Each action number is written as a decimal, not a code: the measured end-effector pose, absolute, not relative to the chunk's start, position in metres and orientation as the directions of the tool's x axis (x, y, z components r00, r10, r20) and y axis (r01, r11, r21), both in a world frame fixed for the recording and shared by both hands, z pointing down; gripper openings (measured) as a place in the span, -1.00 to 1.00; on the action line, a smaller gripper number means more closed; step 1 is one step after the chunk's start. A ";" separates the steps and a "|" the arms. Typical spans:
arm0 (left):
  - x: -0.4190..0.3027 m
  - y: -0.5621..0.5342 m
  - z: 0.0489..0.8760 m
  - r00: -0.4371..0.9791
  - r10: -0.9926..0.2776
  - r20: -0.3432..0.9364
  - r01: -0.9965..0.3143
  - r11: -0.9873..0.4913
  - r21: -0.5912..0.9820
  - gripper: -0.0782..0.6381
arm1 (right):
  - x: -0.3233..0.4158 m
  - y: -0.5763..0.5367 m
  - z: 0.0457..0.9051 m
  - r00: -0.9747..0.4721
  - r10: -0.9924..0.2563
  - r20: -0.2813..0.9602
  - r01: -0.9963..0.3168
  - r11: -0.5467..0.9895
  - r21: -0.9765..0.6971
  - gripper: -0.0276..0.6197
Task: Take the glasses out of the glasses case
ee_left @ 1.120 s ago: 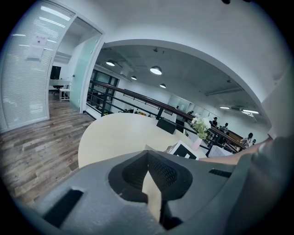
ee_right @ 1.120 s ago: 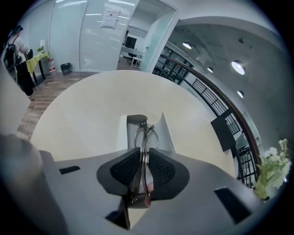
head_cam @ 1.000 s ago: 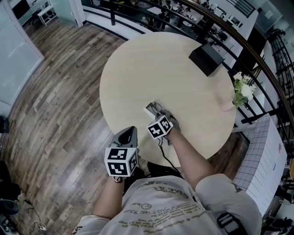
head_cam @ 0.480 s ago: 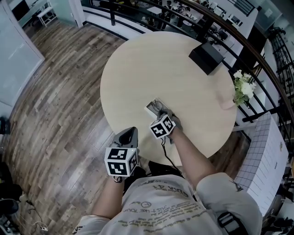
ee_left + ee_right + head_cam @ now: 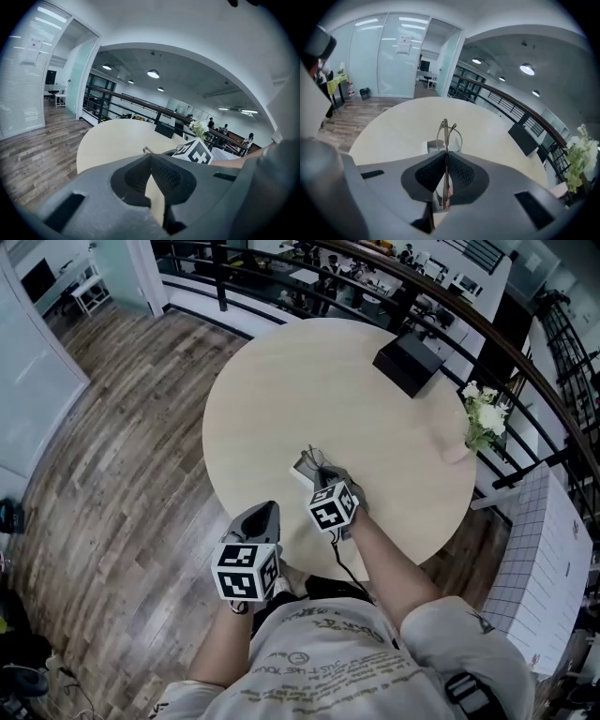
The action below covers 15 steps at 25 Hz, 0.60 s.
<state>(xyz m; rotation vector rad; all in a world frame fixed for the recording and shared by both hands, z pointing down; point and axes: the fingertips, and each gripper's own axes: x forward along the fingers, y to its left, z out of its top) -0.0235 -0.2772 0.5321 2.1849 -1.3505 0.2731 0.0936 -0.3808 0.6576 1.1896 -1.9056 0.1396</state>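
Thin wire-rimmed glasses [image 5: 447, 133] stand upright between the jaws of my right gripper [image 5: 446, 176], which is shut on their frame. Just beyond the jaws, under the lenses, a small white glasses case [image 5: 431, 146] lies on the round beige table [image 5: 393, 131]. In the head view the right gripper [image 5: 323, 476] sits near the table's front edge, with the glasses [image 5: 315, 459] rising over the case [image 5: 303, 468]. My left gripper [image 5: 262, 517] hangs off the table's front edge, shut with nothing in it. Its jaws meet at the tips in the left gripper view [image 5: 151, 161].
A black box [image 5: 407, 363] stands at the far right of the table. White flowers [image 5: 485, 417] and a pink object [image 5: 458, 456] sit at the right edge. A dark railing [image 5: 525, 362] curves behind the table. Wooden floor [image 5: 103, 446] lies to the left.
The right gripper has drawn slightly back toward me with the glasses, which now stand above the case. The left gripper has stayed in place.
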 end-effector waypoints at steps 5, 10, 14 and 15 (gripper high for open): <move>-0.020 -0.278 0.518 0.479 -0.772 0.418 -0.871 -0.360 0.333 -0.75 | 0.088 -0.373 0.608 -0.260 -0.764 0.590 -0.848 0.473 0.239 -0.83; -0.009 -0.281 0.499 0.483 -0.781 0.397 -0.874 -0.405 0.267 -0.75 | 0.095 -0.361 0.538 -0.299 -0.857 0.420 -0.920 0.376 0.113 -0.83; 0.001 -0.283 0.482 0.500 -0.790 0.356 -0.865 -0.436 0.247 -0.75 | 0.105 -0.347 0.485 -0.292 -0.909 0.298 -0.943 0.325 0.068 -0.83; 0.005 -0.284 0.477 0.508 -0.792 0.340 -0.860 -0.447 0.245 -0.75 | 0.109 -0.343 0.473 -0.284 -0.921 0.268 -0.950 0.309 0.053 -0.83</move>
